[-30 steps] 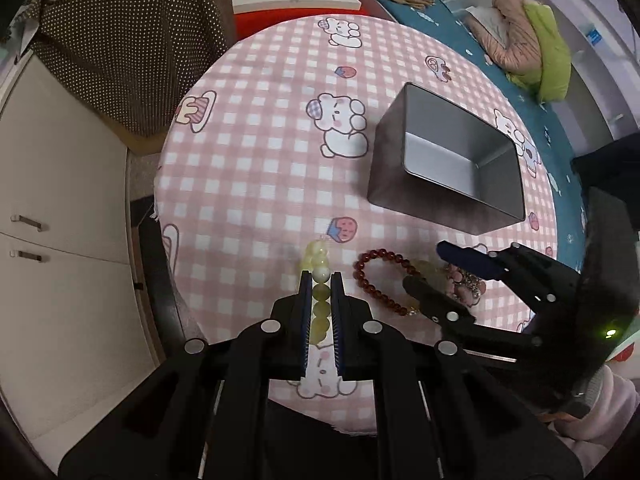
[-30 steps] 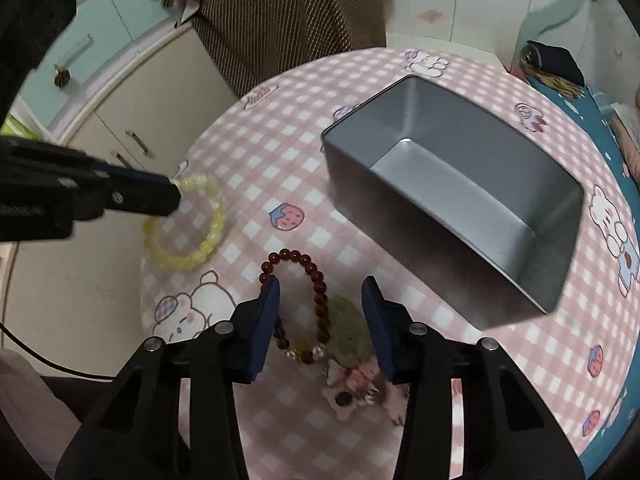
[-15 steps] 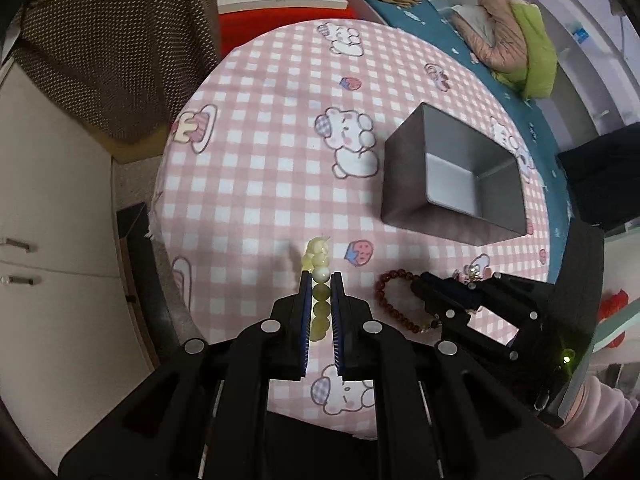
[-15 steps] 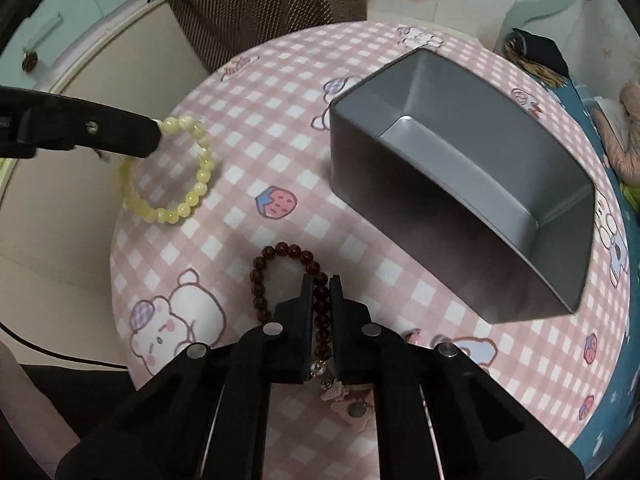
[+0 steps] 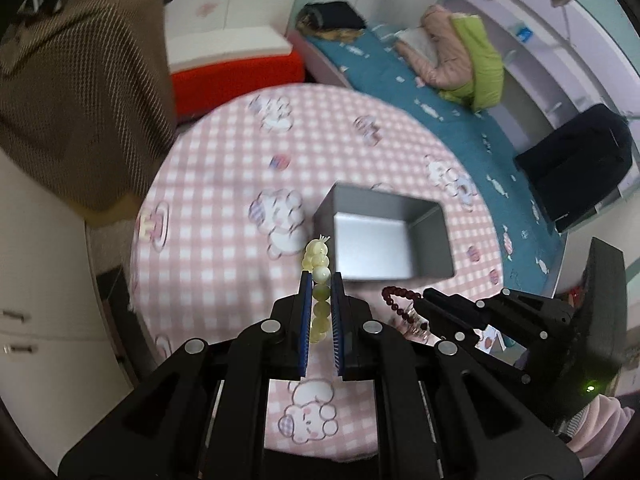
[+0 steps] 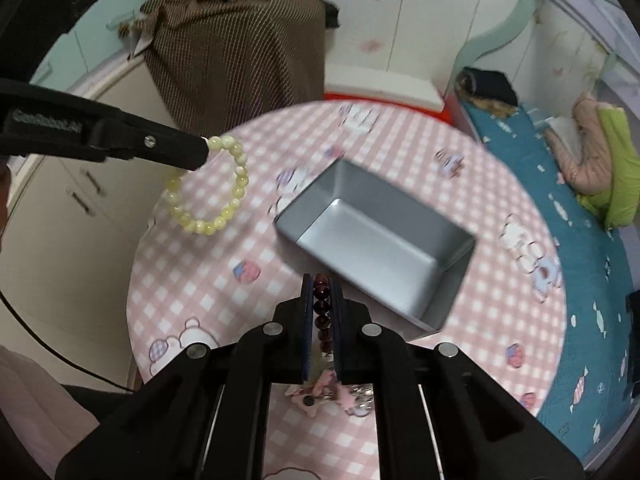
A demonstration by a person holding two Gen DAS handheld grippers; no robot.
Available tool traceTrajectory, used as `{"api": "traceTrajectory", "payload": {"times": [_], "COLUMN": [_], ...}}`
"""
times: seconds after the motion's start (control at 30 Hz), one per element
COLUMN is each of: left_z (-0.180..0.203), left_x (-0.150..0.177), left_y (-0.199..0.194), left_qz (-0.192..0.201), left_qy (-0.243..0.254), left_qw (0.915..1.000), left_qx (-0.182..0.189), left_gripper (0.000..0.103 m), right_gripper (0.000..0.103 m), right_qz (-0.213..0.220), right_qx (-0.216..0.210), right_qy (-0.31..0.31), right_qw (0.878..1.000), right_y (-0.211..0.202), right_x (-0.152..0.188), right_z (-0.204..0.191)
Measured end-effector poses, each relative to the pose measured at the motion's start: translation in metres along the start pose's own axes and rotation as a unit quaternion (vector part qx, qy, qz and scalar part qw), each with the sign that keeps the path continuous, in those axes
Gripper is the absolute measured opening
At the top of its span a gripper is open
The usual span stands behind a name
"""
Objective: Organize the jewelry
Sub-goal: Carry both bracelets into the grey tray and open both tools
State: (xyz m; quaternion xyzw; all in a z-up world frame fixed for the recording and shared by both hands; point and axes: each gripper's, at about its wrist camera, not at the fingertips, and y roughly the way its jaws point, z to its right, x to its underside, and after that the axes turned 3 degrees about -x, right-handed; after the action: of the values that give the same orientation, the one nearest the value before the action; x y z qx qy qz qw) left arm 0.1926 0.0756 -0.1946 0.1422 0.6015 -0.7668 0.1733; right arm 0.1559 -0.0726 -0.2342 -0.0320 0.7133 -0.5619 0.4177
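My left gripper (image 5: 320,280) is shut on a pale yellow bead bracelet (image 5: 318,262) and holds it in the air left of the grey metal box (image 5: 384,236). In the right wrist view the yellow bracelet (image 6: 212,200) hangs as a ring from the left fingers (image 6: 176,152). My right gripper (image 6: 321,284) is shut on a dark red bead bracelet (image 6: 321,312), lifted above the table just in front of the grey box (image 6: 376,236). The red bracelet (image 5: 396,296) also shows in the left wrist view. The box looks empty inside.
A round table with a pink checked cloth (image 6: 500,300) carries the box. A pink charm piece (image 6: 332,394) lies on the cloth under my right gripper. A brown cloth-draped chair (image 6: 236,52), white cabinets (image 5: 36,300) and a teal bed (image 5: 460,120) surround the table.
Both grippers have lifted and moved toward the box. The right gripper, open a second ago, closed on the red bracelet and raised it off the cloth. The yellow bracelet stays gripped.
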Motion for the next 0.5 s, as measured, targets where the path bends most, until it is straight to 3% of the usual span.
{"api": "traceTrajectory", "payload": {"times": [0.27,0.5], "left_z": [0.03,0.045], "left_x": [-0.027,-0.045], "left_y": [-0.004,0.025], "left_qz": [0.026,0.005], "left_qy": [0.046,0.056], "left_qw": [0.9984,0.997], "left_qx": [0.023,0.054], "left_gripper": [0.009,0.009], "right_gripper": [0.007,0.007], "right_qz": [0.046,0.062], "right_qx": [0.036,0.075], "right_qy": [0.022,0.063], "right_qw": [0.998,0.993], "right_y": [-0.033,-0.049], "right_x": [-0.008,-0.004], "right_z": [0.015,0.038]}}
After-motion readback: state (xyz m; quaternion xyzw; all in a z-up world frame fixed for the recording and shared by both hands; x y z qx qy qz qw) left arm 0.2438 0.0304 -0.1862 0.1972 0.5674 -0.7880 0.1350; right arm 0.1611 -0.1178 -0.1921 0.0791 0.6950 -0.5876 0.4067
